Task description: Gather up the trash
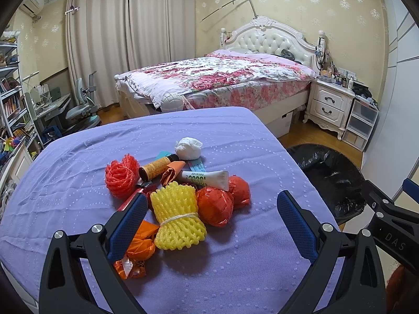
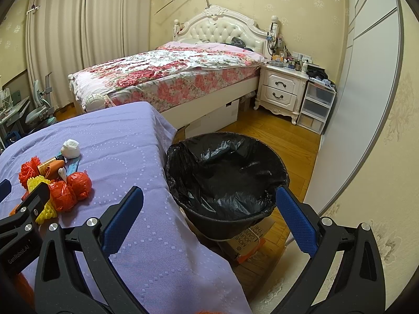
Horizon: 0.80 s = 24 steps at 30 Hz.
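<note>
a pile of trash sits in the middle of the left wrist picture, on the purple cloth [image 1: 222, 136] of the table. the left gripper [image 1: 212, 209] hangs over the near side of the pile with its tongs spread wide and nothing in them. the yellow foam net [image 1: 178, 217] lies right between the tongs, a bit toward the left one. it looks soft, light and squishy, so it should be easy to pinch. the string tied round its middle looks like a good spot to grab. beside it, to the right, are two red crinkly balls [image 1: 214, 205], which may slip and crackle. higher up lie a white tube [image 1: 207, 179], an orange net ball [image 1: 121, 179] and a white paper wad [image 1: 188, 147].

the right gripper [image 2: 209, 209] is also wide open and holds nothing. it hangs over the table edge, and the black bin [image 2: 227, 180] with its shiny bag sits in the middle of the right wrist picture.
</note>
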Motion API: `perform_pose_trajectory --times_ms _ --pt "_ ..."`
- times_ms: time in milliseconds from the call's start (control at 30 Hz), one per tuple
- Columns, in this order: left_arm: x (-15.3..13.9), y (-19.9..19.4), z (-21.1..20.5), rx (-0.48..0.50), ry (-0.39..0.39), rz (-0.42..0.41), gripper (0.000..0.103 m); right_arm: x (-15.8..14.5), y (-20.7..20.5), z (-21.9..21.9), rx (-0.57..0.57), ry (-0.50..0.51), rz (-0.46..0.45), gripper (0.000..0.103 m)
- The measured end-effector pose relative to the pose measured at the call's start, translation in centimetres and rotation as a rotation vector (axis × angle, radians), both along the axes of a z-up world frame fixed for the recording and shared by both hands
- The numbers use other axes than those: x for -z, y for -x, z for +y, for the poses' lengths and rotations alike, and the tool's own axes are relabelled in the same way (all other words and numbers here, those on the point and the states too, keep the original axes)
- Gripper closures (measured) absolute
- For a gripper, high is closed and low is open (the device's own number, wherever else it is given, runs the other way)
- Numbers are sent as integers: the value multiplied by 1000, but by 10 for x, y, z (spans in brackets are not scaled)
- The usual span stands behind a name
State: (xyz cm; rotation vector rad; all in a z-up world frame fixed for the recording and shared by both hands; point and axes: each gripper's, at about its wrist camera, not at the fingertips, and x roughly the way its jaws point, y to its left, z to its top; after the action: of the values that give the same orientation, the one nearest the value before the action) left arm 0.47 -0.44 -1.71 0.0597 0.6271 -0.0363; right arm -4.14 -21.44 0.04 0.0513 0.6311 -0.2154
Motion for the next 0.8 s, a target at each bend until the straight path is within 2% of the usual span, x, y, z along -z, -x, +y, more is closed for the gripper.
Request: perform_pose_trajectory --times_ms 800 --pt "2 1 -4 1 3 5 7 0 1 -4 2 -3 4 4"
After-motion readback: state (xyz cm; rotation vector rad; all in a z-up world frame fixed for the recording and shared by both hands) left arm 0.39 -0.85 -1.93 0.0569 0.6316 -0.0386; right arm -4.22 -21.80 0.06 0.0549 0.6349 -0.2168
